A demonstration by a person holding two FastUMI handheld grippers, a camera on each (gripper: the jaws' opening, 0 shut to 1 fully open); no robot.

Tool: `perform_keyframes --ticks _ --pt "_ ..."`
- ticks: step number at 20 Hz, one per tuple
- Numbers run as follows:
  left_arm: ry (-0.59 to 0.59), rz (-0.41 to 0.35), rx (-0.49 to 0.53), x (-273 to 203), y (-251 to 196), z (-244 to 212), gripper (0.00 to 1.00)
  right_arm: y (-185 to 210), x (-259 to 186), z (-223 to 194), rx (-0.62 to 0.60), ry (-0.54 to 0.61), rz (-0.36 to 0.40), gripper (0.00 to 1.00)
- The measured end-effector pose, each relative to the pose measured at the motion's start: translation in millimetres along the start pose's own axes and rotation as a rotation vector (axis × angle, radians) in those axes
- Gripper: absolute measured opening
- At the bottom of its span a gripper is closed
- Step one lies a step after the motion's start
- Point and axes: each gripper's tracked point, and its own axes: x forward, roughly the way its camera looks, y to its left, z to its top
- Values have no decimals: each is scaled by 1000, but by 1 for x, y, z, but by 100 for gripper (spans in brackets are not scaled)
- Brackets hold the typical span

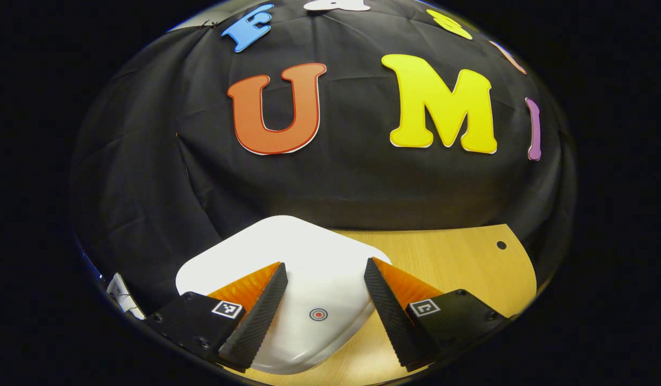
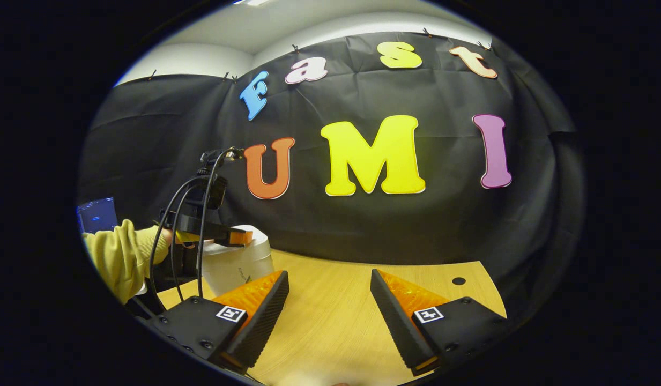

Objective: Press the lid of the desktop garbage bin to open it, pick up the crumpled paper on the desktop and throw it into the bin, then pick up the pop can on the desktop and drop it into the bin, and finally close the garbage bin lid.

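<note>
Jaws of left gripper (image 1: 325, 287) wide, hovering over closed white plastic bin lid (image 1: 309, 262), red button (image 1: 318, 314) at 6 o'clock; lid-press step either way. Right gripper (image 2: 329, 300) wide above wooden desk (image 2: 330, 321).

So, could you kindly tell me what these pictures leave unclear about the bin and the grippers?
- Left gripper view: the white plastic bin's lid is partly covered by the open left gripper; its front edge is cut off.
- Right gripper view: the bin's lower body sits behind cables and the right gripper. Whether the left gripper touches the lid is unclear.

Recording booth: black cloth wall (image 2: 362, 230) behind wooden desk (image 2: 330, 305).
</note>
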Motion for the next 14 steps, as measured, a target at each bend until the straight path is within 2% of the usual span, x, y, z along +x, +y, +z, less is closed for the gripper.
perform_keyframes --ticks 2,3,5,8,11,14 --pt "-61 0 -43 0 -1 1 98 2 1 1 10 -13 9 97" --pt "-66 11 -21 0 -2 3 98 3 2 2 13 -12 15 97" --pt "-39 24 6 3 -3 0 98 5 1 3 12 -16 26 98" --pt "-28 34 -27 -1 -2 0 97 12 -3 12 -12 -46 43 97" --pt "52 47 14 -4 -4 -5 97 19 -8 19 -36 -68 58 98" --pt "53 44 -27 -6 -4 -3 98 26 -17 33 -58 -118 72 97"
